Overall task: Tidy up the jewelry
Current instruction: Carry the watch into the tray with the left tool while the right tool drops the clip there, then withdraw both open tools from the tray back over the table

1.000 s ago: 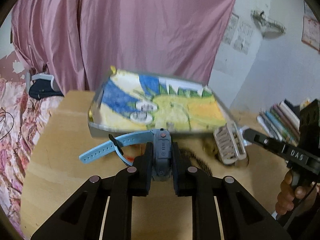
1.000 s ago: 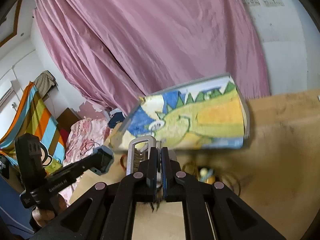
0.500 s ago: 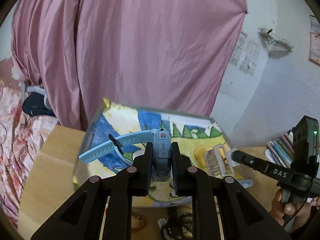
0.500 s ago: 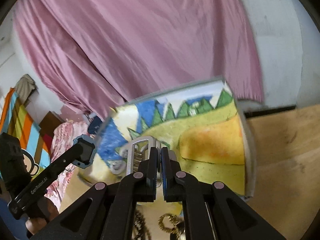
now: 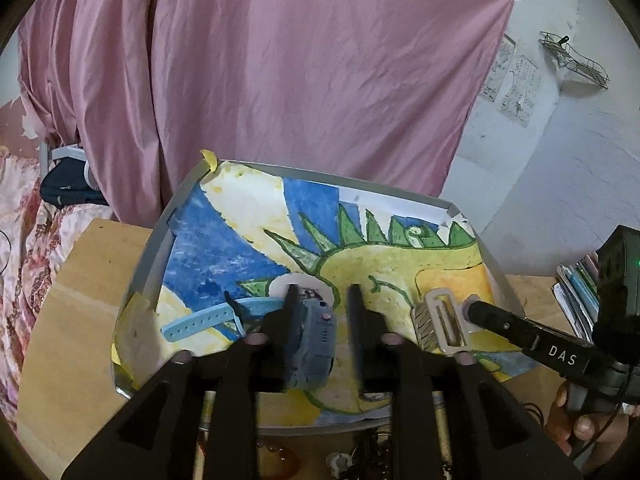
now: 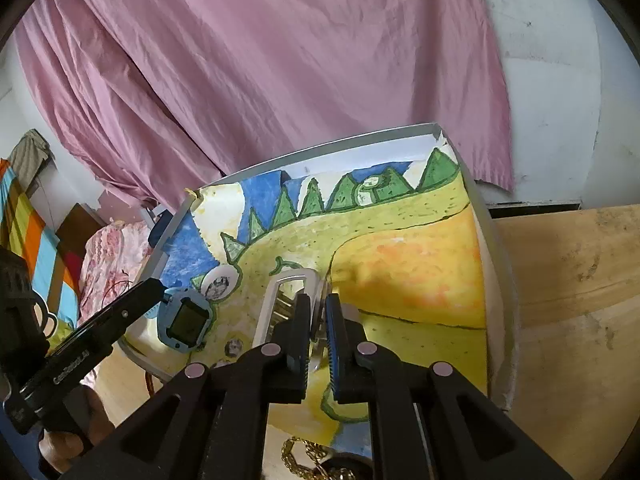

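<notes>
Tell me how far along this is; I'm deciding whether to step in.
Done: nothing visibly settled. In hand: left gripper jaws open, blue watch leaning on one finger over the tray; right gripper shut on the silver watch above it. Left: gold chain on the table.

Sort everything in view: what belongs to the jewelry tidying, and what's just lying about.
For the job: blue watch, silver band, painted tray, gold chain.
Lying about: books, pink curtain, wire rack, striped cloth.
</notes>
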`<state>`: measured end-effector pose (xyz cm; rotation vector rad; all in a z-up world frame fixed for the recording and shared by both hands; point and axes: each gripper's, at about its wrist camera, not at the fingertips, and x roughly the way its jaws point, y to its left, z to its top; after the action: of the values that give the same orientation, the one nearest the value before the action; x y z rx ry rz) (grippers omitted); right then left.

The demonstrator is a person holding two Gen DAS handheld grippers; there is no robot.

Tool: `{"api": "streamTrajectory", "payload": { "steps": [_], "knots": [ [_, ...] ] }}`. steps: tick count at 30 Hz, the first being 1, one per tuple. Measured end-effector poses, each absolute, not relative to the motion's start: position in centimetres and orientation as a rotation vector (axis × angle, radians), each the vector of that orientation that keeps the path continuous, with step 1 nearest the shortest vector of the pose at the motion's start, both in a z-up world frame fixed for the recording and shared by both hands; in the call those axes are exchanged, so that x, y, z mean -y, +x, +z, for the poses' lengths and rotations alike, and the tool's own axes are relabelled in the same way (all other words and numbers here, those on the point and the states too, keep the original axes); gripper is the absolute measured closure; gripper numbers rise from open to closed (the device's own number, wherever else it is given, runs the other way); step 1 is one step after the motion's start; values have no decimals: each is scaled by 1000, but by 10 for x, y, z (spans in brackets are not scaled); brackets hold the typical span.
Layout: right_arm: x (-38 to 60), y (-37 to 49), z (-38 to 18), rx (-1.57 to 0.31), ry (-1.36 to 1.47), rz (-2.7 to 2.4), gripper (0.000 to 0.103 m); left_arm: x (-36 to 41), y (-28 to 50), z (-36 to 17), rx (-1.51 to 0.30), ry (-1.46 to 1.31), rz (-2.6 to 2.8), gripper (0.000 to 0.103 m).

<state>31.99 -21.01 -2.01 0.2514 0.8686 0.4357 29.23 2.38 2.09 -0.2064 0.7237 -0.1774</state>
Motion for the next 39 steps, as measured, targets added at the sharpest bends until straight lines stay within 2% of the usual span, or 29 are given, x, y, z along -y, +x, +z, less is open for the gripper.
{"api": "streamTrajectory", "payload": {
  "steps": [1, 2, 3, 4, 5, 6, 7, 8, 9, 11, 13, 15, 16, 24, 29, 39],
  "knots": [
    [211, 318, -18, -859, 243, 431, 89, -25, 291, 20, -725, -211, -166, 60],
    [214, 315, -15, -847, 234, 422, 78, -26, 291, 21, -722, -221, -160, 52],
    [216, 312, -13, -836, 233, 415, 62, -28, 289, 23, -718, -236, -157, 48],
    [219, 310, -11, -827, 237, 408, 53, -31, 287, 24, -712, -254, -161, 47],
    [223, 307, -9, -819, 243, 403, 36, -33, 284, 27, -709, -266, -166, 43],
    [227, 302, -6, -802, 247, 397, 29, -34, 281, 30, -704, -276, -170, 39],
    [230, 297, -3, -788, 242, 392, 28, -36, 278, 32, -699, -287, -173, 37],
    [233, 293, 0, -776, 238, 389, 24, -38, 274, 34, -698, -298, -177, 31],
    [234, 290, 1, -760, 234, 386, 16, -40, 270, 36, -699, -311, -181, 27],
    [240, 278, 7, -724, 236, 382, 2, -44, 260, 40, -690, -341, -187, 27],
    [247, 261, 13, -651, 225, 371, 0, -46, 249, 45, -679, -357, -185, 25],
    [251, 244, 18, -589, 203, 363, 0, -47, 236, 49, -665, -359, -183, 3],
    [253, 236, 20, -569, 195, 369, 0, -48, 229, 51, -652, -359, -185, 1],
    [264, 167, 25, -432, 73, 396, 0, -48, 167, 53, -558, -349, -210, 1],
    [267, 130, 22, -376, 26, 414, 0, -28, 120, 45, -454, -216, -97, 1],
    [267, 87, -2, -428, 15, 447, 0, -8, 78, 21, -508, -145, -132, 1]
  ]
}}
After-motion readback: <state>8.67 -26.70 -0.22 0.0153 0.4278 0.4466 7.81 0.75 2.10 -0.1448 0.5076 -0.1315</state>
